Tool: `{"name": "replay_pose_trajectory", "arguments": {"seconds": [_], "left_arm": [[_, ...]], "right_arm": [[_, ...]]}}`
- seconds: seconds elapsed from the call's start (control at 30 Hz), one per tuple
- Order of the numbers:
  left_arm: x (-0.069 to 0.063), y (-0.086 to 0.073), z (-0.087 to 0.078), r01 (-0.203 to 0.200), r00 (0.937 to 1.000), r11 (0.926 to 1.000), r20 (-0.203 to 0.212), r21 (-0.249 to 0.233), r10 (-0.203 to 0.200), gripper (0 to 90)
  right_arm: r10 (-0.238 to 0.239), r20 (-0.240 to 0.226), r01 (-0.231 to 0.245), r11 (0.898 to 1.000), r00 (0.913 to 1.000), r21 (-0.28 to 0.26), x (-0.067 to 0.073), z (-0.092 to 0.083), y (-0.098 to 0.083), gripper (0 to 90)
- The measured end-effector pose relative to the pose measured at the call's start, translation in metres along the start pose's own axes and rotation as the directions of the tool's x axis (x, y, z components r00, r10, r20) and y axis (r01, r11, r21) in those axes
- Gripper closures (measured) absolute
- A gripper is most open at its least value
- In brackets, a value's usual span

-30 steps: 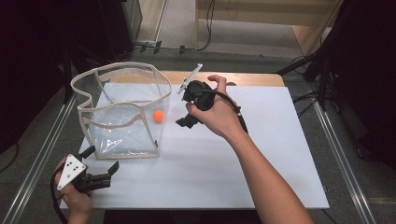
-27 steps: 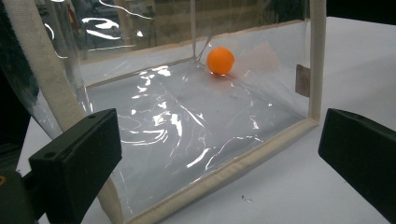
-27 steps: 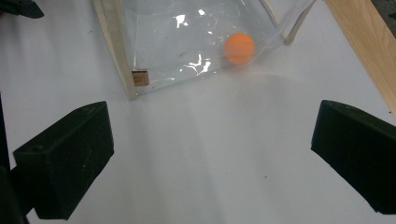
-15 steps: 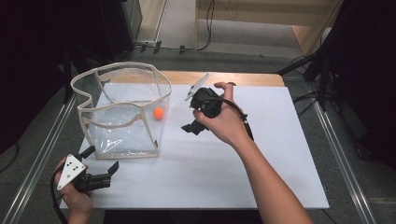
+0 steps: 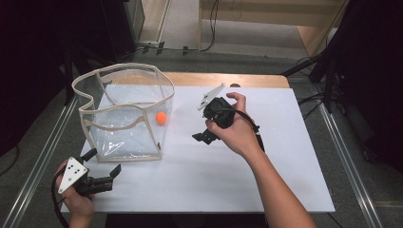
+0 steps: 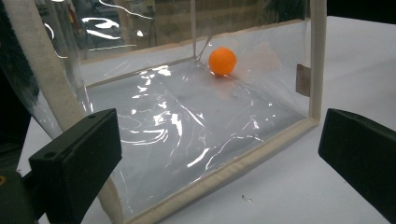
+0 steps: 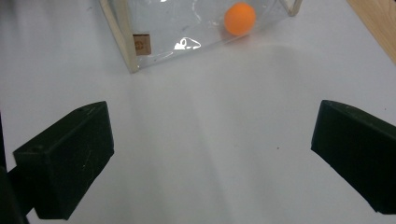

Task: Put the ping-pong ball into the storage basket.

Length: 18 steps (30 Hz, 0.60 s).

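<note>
White tabletop [image 5: 266, 156] on wood, dark room around.

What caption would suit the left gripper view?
Open black fingers face a clear bag holding an orange ball.

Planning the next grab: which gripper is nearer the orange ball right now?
Right. The right gripper is open just outside the clear bag's right wall, close beside the orange ball. The left gripper is open at the bag's near left corner, farther off.
</note>
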<state>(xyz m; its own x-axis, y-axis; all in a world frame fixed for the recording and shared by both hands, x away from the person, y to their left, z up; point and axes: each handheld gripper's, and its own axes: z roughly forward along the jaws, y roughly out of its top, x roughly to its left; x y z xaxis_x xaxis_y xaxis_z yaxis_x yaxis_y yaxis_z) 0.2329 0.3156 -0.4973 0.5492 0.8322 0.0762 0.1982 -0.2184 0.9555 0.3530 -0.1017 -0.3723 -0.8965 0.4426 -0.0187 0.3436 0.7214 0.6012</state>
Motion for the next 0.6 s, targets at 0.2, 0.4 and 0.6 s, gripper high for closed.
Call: {"name": "replay_pose_trajectory", "arguments": {"seconds": [0.2, 0.4, 0.6], "left_arm": [[0.0, 0.0, 0.0, -0.001, 1.0, 1.0, 0.0, 0.0, 0.001, 0.0], [0.0, 0.0, 0.0, -0.002, 1.0, 1.0, -0.001, 0.003, 0.002, 0.0], [0.0, 0.0, 0.0, -0.002, 1.0, 1.0, -0.002, 0.003, 0.002, 0.0]], "right_arm": [[0.021, -0.005, -0.021, 1.0, 0.9998, -0.003, 0.0, 0.001, -0.016, 0.0], [0.04, -0.001, -0.04, 0.999, 0.9992, -0.014, 0.0, 0.001, -0.031, 0.0], [0.056, 0.001, -0.056, 0.998, 0.9984, -0.029, 0.002, 0.0, -0.047, 0.0]]}}
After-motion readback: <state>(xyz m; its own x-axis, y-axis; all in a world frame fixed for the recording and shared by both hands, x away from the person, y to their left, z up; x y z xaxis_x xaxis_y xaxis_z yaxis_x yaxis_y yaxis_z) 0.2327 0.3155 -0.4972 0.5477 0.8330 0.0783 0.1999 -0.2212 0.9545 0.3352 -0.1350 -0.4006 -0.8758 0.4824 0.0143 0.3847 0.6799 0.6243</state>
